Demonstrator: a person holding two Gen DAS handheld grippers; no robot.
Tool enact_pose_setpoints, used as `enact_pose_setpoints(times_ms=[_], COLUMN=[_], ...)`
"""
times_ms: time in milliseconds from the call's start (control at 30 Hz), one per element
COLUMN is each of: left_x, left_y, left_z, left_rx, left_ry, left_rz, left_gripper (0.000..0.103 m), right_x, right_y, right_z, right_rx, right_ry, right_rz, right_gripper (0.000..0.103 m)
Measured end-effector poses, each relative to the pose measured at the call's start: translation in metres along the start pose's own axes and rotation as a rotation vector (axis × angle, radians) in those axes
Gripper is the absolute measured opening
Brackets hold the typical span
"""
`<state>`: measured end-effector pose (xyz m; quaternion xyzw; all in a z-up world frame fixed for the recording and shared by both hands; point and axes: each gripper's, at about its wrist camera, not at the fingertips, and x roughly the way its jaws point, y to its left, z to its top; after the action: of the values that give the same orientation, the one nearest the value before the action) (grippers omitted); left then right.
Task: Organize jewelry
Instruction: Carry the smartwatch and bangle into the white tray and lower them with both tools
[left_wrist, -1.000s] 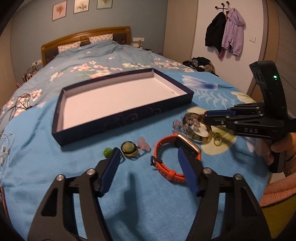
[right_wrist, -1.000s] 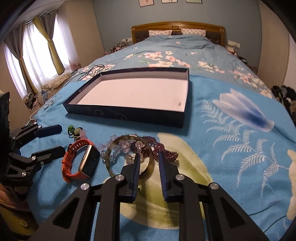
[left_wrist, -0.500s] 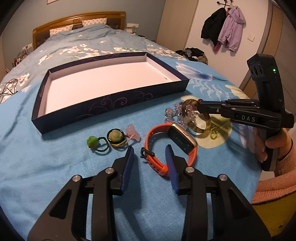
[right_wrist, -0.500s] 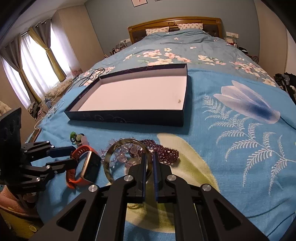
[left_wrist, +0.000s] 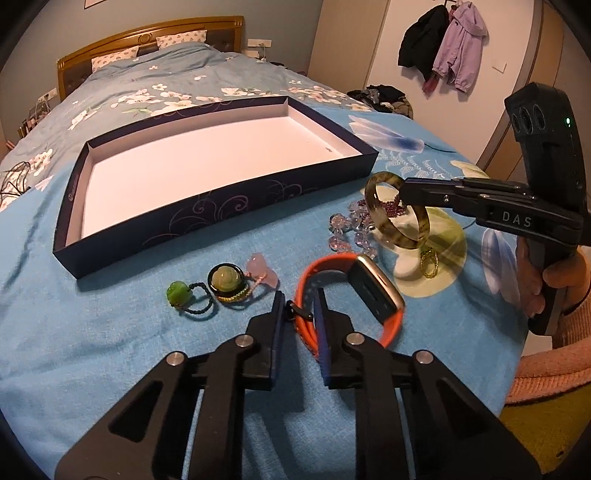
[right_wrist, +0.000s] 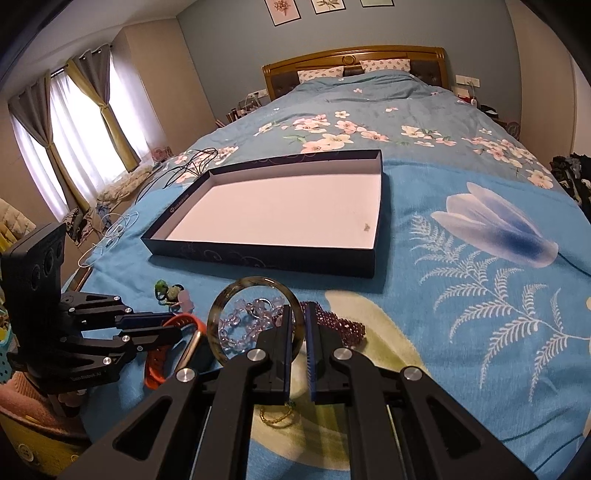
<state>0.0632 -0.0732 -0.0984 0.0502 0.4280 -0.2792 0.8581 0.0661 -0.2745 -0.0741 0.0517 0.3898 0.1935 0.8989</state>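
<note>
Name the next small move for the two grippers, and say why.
Probably lift both and carry them to the box. The right gripper is shut on the bangle, already tilted up; the left gripper's fingers have just closed around the orange watch strap.

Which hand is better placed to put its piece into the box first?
Right: its tongs hold the bangle already lifted beside the box; the left tongs grip the watch lying on the bed.

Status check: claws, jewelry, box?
Right claw shut on bangle, lifted. Left claw just closed around orange watch strap. Box empty, path clear.
</note>
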Motion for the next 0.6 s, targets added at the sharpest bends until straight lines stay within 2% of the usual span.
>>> enact_pose_setpoints(times_ms=[200, 333, 400, 433, 600], left_x=[-0.004, -0.011, -0.016, -0.018, -0.025], left_y=[0.001, -0.006, -0.009, -0.011, -0.011], left_z=[-0.003, -0.011, -0.015, -0.016, -0.008], left_rx=[-0.039, 0.007, 0.031, 0.04, 0.084], left_ry=[0.026, 0.057, 0.072, 0.074, 0.024], left_rz=[0.01, -0.003, -0.027, -0.052, -0.029], left_gripper=[0.016, 0.022, 0.037, 0.041, 0.042], right_x=[0.0, 0.003, 0.003, 0.004, 0.003], right_y=[0.0, -0.001, -0.001, 0.0, 0.003], right_z=[0.002, 0.001, -0.001, -0.001, -0.002], right_rx=[0.002, 0.001, 0.002, 0.002, -0.005], right_ry=[-0.002, 0.001, 0.001, 0.002, 0.0], right_rz=[0.01, 0.009, 0.012, 0.015, 0.018], right_gripper=[0.005, 0.005, 0.005, 0.006, 0.006])
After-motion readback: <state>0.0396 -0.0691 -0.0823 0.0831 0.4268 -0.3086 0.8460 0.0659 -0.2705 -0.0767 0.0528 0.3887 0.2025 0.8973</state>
